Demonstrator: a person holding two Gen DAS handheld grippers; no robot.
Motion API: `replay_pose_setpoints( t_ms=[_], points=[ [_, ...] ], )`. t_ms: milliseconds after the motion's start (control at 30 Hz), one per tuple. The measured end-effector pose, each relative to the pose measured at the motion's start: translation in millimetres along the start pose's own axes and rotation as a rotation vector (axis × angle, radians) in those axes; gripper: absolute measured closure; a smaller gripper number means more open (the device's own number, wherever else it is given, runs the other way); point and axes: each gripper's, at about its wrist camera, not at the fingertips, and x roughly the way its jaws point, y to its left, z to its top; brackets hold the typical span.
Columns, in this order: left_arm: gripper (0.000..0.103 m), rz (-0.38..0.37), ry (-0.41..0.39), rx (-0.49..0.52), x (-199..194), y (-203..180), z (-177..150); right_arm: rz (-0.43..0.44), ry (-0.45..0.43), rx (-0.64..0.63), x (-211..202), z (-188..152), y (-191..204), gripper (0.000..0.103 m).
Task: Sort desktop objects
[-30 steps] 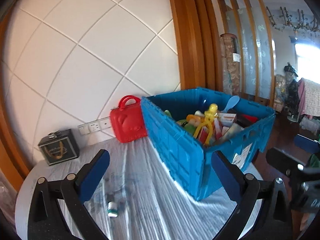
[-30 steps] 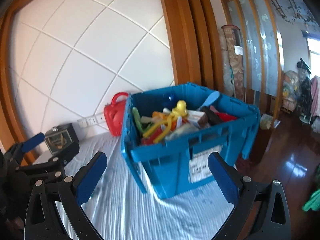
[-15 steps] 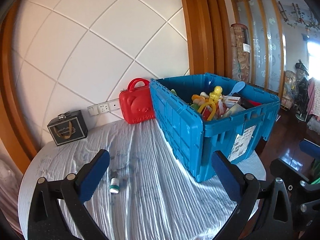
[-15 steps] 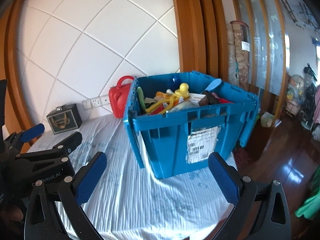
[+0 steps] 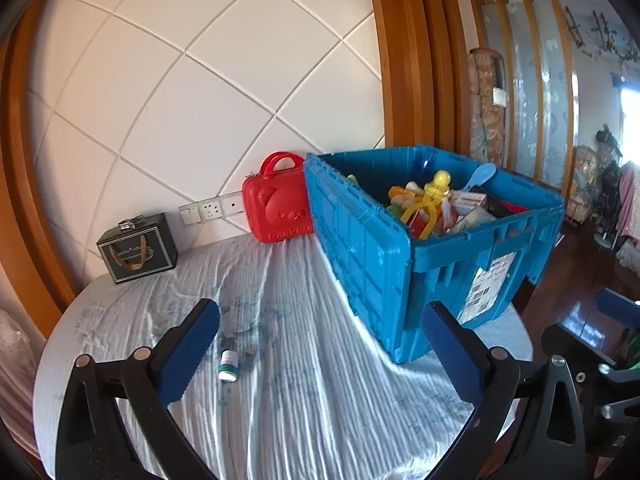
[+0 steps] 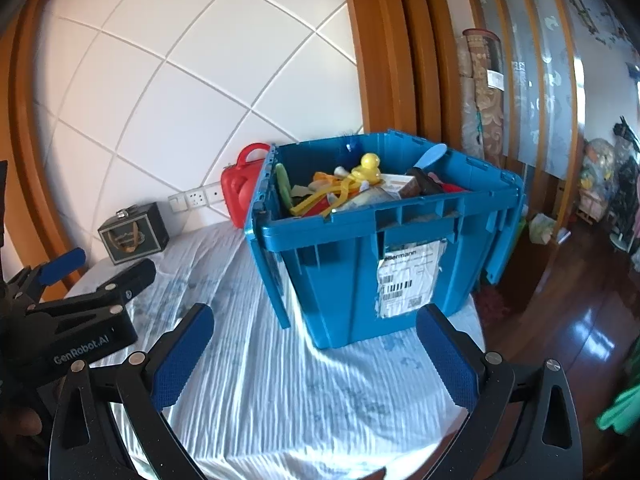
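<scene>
A blue plastic crate [image 5: 372, 264] full of mixed toys and boxes stands on the right of a round table with a pale striped cloth [image 5: 288, 392]; it also shows in the right wrist view [image 6: 344, 280]. A small white bottle with a green band [image 5: 229, 365] lies on the cloth near my left gripper's left finger. A red bear case [image 5: 278, 208] and a black gift box [image 5: 138, 248] stand by the wall. My left gripper [image 5: 320, 354] is open and empty above the cloth. My right gripper [image 6: 314, 356] is open and empty before the crate.
The white tiled wall with sockets [image 5: 210, 210] is behind the table. A wooden pillar [image 5: 408, 56] rises behind the crate. The table edge drops to a dark wooden floor [image 6: 580, 320] on the right. My left gripper also shows in the right wrist view [image 6: 96, 280].
Both grippers have drawn back from the table, so the crate looks smaller and more cloth shows. The small bottle now lies further up in the left wrist view. Jaws stay open.
</scene>
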Motion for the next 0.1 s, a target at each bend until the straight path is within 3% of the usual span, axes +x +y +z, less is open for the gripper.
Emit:
replay_pose_setpoints(
  t_ms=[100],
  points=[
    [0.0,0.01,-0.01,-0.006,-0.7,0.5,1.1,0.002,0.002,-0.001,1.6,0.4,0.3,0.0]
  ],
)
